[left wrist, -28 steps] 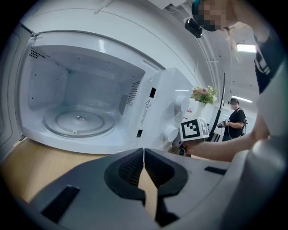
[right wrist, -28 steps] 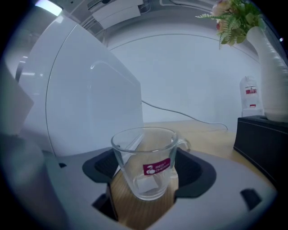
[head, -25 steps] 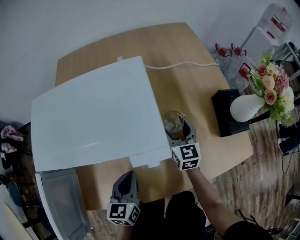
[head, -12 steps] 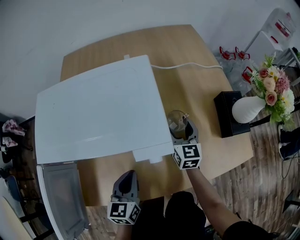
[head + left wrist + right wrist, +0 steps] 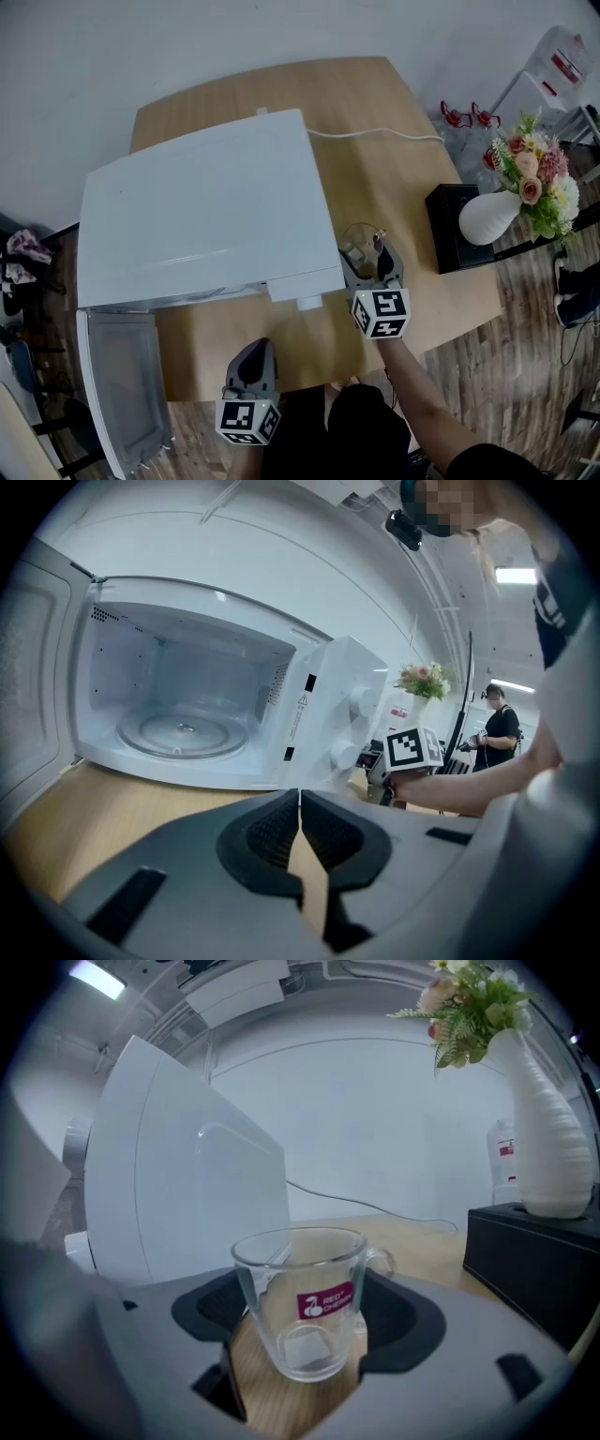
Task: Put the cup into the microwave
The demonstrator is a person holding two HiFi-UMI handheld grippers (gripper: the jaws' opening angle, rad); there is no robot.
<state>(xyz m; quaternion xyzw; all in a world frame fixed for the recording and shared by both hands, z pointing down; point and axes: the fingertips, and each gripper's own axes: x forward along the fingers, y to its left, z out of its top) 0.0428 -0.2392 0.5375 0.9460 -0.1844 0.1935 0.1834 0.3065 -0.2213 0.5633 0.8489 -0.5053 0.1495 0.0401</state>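
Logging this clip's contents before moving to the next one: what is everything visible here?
microwave: one, white, left on the table, door swung open
turntable: one, clear glass, inside the microwave
cup: one, clear glass with a red label, right of the microwave
table: one, light wood
cord: one, white, running from behind the microwave
box: one, black, table's right edge
vase: one, white, on the box, holding pink and white flowers
bystander: one, dark clothes, far background
left claw: grey, jaws together, empty, facing the microwave's opening
right claw: grey, closed on the cup
forearm: one, behind the right claw
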